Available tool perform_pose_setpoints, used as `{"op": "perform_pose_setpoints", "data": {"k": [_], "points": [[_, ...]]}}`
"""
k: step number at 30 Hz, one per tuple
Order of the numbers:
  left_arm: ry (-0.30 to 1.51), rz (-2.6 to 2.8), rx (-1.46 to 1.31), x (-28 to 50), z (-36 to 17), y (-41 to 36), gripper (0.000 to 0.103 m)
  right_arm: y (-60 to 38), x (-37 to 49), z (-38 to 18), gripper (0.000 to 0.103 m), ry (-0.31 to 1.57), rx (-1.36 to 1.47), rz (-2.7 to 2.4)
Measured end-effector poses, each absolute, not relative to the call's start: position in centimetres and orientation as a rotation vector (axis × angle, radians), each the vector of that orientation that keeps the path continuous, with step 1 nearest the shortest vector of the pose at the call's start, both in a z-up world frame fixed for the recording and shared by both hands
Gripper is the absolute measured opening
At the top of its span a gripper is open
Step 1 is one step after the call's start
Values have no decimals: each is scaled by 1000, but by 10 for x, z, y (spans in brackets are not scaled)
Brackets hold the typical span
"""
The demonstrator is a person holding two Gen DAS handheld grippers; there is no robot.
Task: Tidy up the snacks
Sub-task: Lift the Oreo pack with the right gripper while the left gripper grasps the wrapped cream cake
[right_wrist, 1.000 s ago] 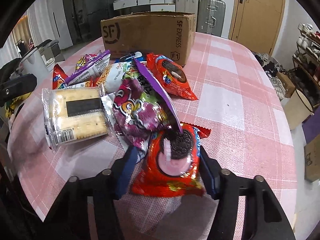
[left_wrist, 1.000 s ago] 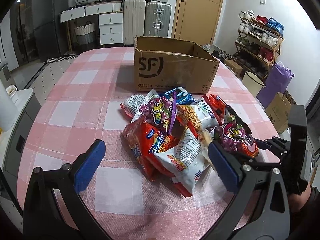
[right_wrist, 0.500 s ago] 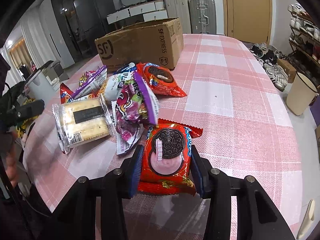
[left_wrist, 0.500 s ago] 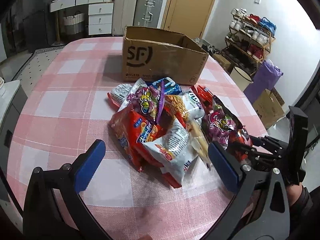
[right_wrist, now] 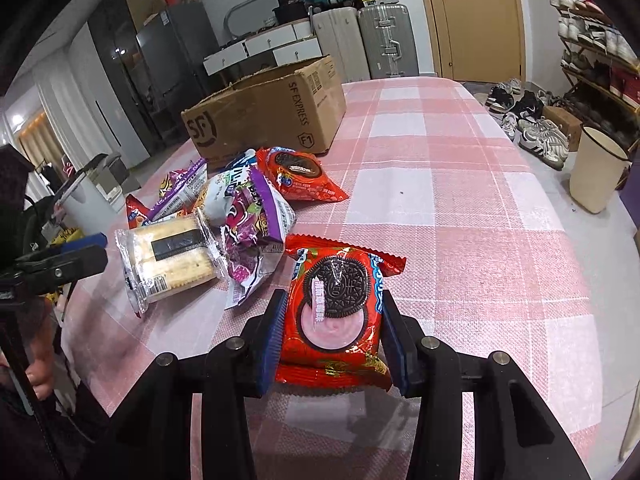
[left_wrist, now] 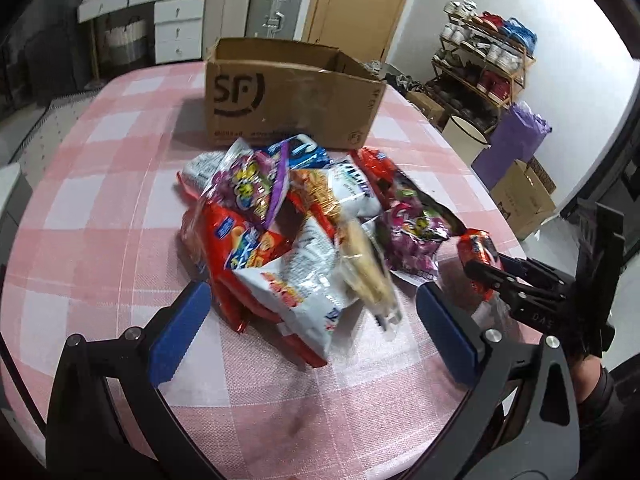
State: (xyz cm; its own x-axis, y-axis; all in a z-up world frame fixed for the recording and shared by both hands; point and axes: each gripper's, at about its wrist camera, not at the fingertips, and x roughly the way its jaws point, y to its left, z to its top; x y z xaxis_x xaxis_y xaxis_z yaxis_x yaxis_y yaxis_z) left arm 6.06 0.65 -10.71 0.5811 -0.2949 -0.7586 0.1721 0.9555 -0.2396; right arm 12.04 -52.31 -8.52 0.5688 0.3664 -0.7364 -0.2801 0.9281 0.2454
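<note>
In the right wrist view, the snack pile (right_wrist: 224, 216) lies at centre left on the pink checked tabletop (right_wrist: 460, 208), below the cardboard box (right_wrist: 268, 112). At lower centre, the right tongs (right_wrist: 332, 332), spread around it a second ago, now pinch the red cookie packet (right_wrist: 336, 304), pulled clear of the pile; boxing it looks next. The left tongs (left_wrist: 308, 328) stay spread, empty.
</note>
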Motion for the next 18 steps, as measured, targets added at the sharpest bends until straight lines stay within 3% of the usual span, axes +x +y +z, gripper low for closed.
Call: {"op": "perform_pose_setpoints", "data": {"k": [8,18], "points": [[936,-320,-222,69,-126,23,102,-528,118,-86,44,878,118,381],[898,-390,-189,70,-113,2,102,-533,116,-84,44,861,138,363]]}}
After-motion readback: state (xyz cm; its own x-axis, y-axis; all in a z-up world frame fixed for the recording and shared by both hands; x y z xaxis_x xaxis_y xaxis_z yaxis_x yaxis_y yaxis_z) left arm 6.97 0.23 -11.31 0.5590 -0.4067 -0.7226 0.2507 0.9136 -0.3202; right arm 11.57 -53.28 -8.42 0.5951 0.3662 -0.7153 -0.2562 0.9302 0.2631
